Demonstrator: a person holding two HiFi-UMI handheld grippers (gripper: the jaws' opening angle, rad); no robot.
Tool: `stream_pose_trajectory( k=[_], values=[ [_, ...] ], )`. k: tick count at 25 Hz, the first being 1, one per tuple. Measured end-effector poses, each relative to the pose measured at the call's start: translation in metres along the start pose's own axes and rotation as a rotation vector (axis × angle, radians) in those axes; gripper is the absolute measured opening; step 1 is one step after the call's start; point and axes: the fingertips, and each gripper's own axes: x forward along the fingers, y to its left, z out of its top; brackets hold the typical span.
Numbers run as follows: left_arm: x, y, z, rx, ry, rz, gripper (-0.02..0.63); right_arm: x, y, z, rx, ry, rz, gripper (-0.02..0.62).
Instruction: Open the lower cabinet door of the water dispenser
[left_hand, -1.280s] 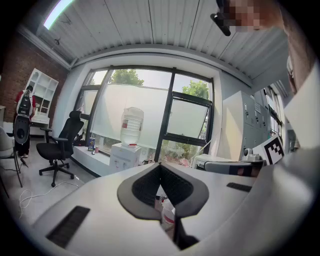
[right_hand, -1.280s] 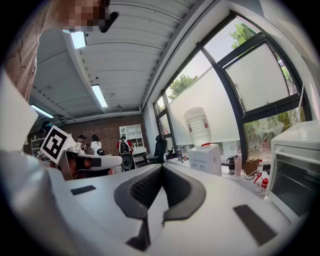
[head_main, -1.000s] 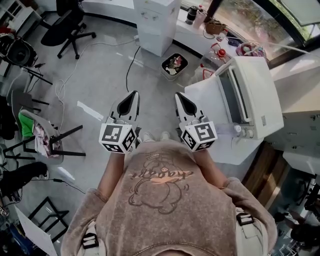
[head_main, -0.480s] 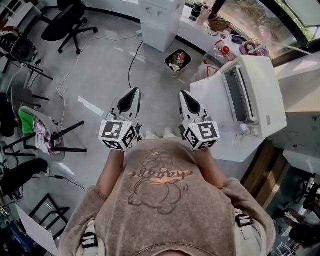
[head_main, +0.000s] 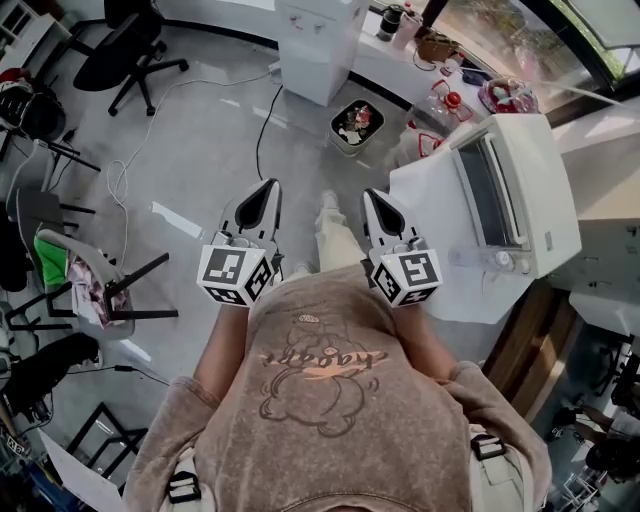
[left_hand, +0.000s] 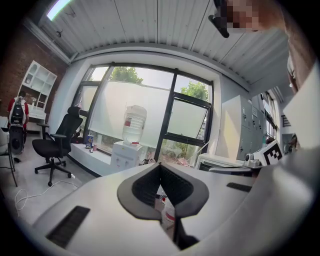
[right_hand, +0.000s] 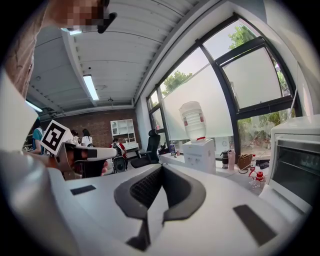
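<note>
The white water dispenser (head_main: 318, 45) stands on the floor by the window ledge, far ahead of both grippers. In the left gripper view, the dispenser (left_hand: 125, 154) carries a clear bottle (left_hand: 134, 124). The right gripper view also has the dispenser (right_hand: 199, 154) and its bottle (right_hand: 193, 121). Its lower front (head_main: 311, 82) faces me, and I see no door standing open. My left gripper (head_main: 268, 187) and right gripper (head_main: 367, 196) point at it side by side, both shut and empty. The left gripper's tips (left_hand: 160, 165) meet, as do the right gripper's tips (right_hand: 160, 168).
A bin of scraps (head_main: 356, 125) sits on the floor right of the dispenser. A white table (head_main: 432, 190) with a toaster oven (head_main: 512, 190) stands close on my right. A black office chair (head_main: 135, 40), a floor cable (head_main: 262, 118) and a folding stool (head_main: 85, 285) lie left.
A leg has swung forward between the grippers as the person steps toward the dispenser. Both grippers have been carried forward with the body and stay shut.
</note>
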Motion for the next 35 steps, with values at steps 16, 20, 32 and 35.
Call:
stream_pose_trajectory(
  k=[16,20,32,35],
  values=[
    [0.121,0.086,0.032,-0.007,-0.015,0.030,0.012,0.147,-0.055,0.042,0.030,-0.032,0.051,0.006],
    [0.180,0.106,0.060,0.006,-0.012,0.018,0.012,0.196,-0.096,0.069,0.036,-0.041,0.037,0.006],
    [0.342,0.161,0.115,0.033,-0.009,0.021,0.012,0.322,-0.210,0.119,0.064,-0.028,0.028,0.006],
    [0.364,0.169,0.120,0.032,-0.004,0.033,0.012,0.340,-0.220,0.121,0.063,-0.011,0.047,0.006]
  ],
)
